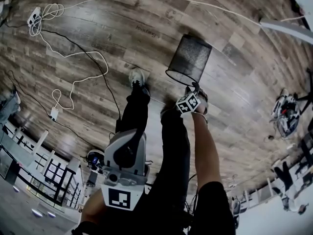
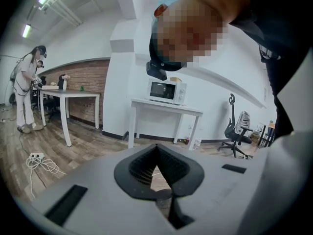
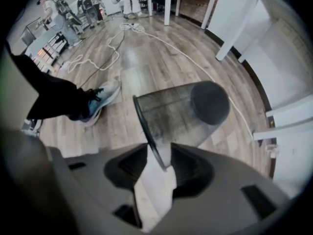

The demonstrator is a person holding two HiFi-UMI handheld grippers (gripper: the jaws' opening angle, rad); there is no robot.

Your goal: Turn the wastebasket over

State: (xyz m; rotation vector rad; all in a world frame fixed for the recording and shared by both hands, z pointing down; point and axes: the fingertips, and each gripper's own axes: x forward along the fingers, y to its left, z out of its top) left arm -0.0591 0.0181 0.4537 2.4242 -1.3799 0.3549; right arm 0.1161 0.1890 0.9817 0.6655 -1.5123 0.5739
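While the person stands over it, the black mesh wastebasket [image 1: 190, 58] lies tipped on the wooden floor [image 1: 234, 82] just ahead of their shoes [image 1: 138, 77], open mouth toward the feet, closed base pointing away. Right gripper [image 1: 194, 89] points down at the near rim, which runs between its jaws; they stand released, with a gap on either side of the wire, pressing on nothing. Left gripper [image 1: 131, 135] sits by the person's waist, well apart from the basket, jaws clenched together and empty; white cable [image 1: 73, 82] loops over the floor toward its left edge.
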